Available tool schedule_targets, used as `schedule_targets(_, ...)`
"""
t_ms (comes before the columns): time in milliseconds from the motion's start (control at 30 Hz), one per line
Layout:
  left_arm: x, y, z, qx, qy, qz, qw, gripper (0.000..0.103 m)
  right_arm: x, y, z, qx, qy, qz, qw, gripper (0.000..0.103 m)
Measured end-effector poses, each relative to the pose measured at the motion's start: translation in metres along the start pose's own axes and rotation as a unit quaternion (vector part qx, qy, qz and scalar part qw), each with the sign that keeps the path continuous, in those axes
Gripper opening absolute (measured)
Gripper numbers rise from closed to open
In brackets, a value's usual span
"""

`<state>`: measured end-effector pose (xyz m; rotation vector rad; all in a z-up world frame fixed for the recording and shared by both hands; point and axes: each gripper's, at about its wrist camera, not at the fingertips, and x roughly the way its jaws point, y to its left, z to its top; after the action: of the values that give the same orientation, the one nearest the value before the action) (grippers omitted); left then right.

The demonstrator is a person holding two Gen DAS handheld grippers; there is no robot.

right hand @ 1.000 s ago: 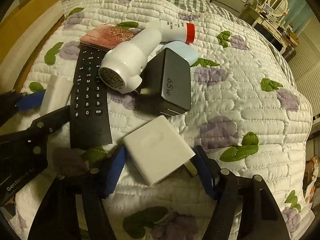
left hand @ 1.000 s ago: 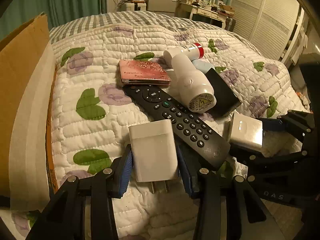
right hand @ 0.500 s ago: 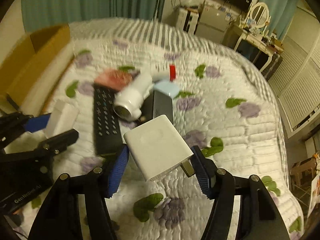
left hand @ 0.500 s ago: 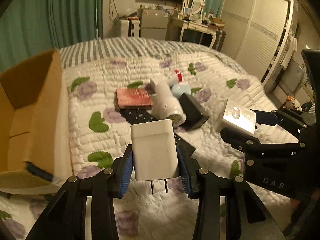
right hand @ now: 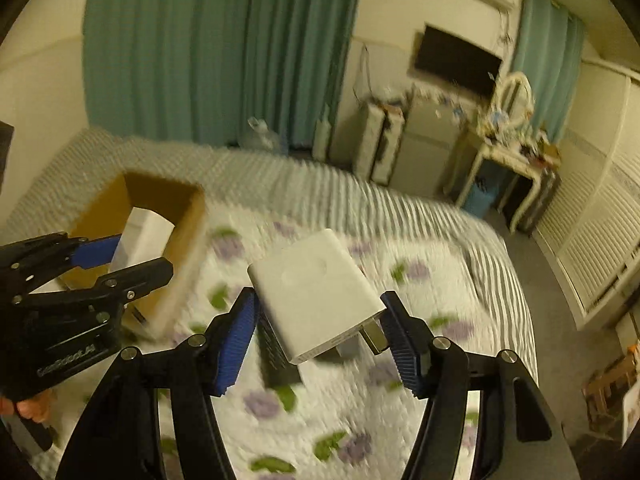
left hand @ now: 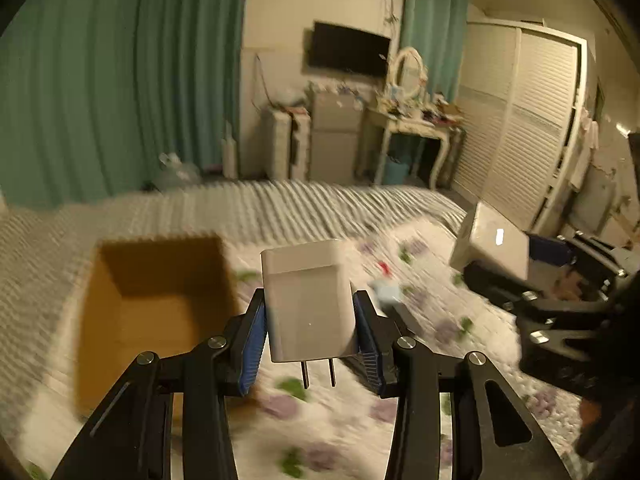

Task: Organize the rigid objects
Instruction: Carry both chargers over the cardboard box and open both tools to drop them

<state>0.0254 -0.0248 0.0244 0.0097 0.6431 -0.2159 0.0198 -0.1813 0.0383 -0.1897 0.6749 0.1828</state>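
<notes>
My left gripper (left hand: 310, 322) is shut on a white two-prong charger (left hand: 308, 304), held high above the bed with the prongs toward the camera. My right gripper (right hand: 318, 330) is shut on a white square charger (right hand: 316, 294), also lifted. An open cardboard box (left hand: 156, 312) sits on the bed to the left; in the right wrist view the box (right hand: 184, 232) lies behind the left gripper (right hand: 120, 258). The right gripper with its charger (left hand: 494, 246) shows at the right of the left wrist view. A black remote (right hand: 276, 356) lies blurred on the quilt below.
The floral quilt (right hand: 360, 400) covers the bed. Blurred small items (left hand: 386, 288) remain on the quilt right of the box. Green curtains, a wall TV (left hand: 350, 50), a dressing table (left hand: 412, 128) and louvred wardrobe doors (left hand: 532, 132) stand beyond the bed.
Both grippers have lifted their chargers well above the quilt and swung left toward the cardboard box. The pile of objects has dropped away below and the room has come into view.
</notes>
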Motion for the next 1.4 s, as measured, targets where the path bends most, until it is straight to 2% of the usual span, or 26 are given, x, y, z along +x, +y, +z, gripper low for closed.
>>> schedule_targets(167,-0.019,0.052,0.020,-0.002,-0.023,0.052,0.9984,0.042,-0.011,0.041,0.049,-0.017,-0.042,0.046,0.998,0.062)
schedule_targets(300,-0.013,0.095,0.016,-0.026,-0.020,0.079,0.9963,0.042,0.001,0.086,0.075,-0.037,-0.053,0.081,0.995,0.062)
schedule_targets(467,0.015,0.127,-0.001,-0.036,0.000,0.102,0.9941,0.042,0.044,0.138,0.093,-0.058,-0.036,0.107,0.992,0.062)
schedule_targets(600,0.042,0.148,-0.019,-0.043,0.030,0.111,0.9925,0.043,0.083,0.156,0.092,-0.060,-0.015,0.118,0.991,0.062)
schedule_targets(667,0.053,0.153,-0.028,-0.042,0.043,0.126,0.9901,0.043,0.104,0.165,0.091,-0.055,-0.004,0.125,0.991,0.062)
schedule_targets(900,0.082,0.160,-0.045,-0.042,0.080,0.121,0.9885,0.042,0.181,0.176,0.080,-0.034,0.051,0.137,0.989,0.062)
schedule_targets(1067,0.090,0.159,-0.049,-0.052,0.092,0.107,0.9886,0.043,0.197,0.175,0.070,-0.020,0.062,0.155,0.986,0.062)
schedule_targets(1133,0.087,0.157,-0.048,-0.061,0.095,0.105,0.9880,0.046,0.195,0.170,0.070,-0.009,0.061,0.165,0.984,0.063)
schedule_targets(1200,0.082,0.156,-0.045,-0.071,0.093,0.111,0.9869,0.061,0.190,0.166,0.071,0.005,0.056,0.175,0.983,0.064)
schedule_targets(1233,0.077,0.154,-0.044,-0.072,0.088,0.115,0.9868,0.062,0.182,0.160,0.073,0.016,0.041,0.178,0.983,0.067)
schedule_targets(1300,0.067,0.147,-0.040,-0.065,0.078,0.123,0.9872,0.063,0.166,0.150,0.080,0.027,0.020,0.176,0.984,0.091)
schedule_targets(1400,0.047,0.130,-0.030,-0.055,0.064,0.131,0.9878,0.065,0.134,0.125,0.087,0.036,-0.005,0.160,0.986,0.093)
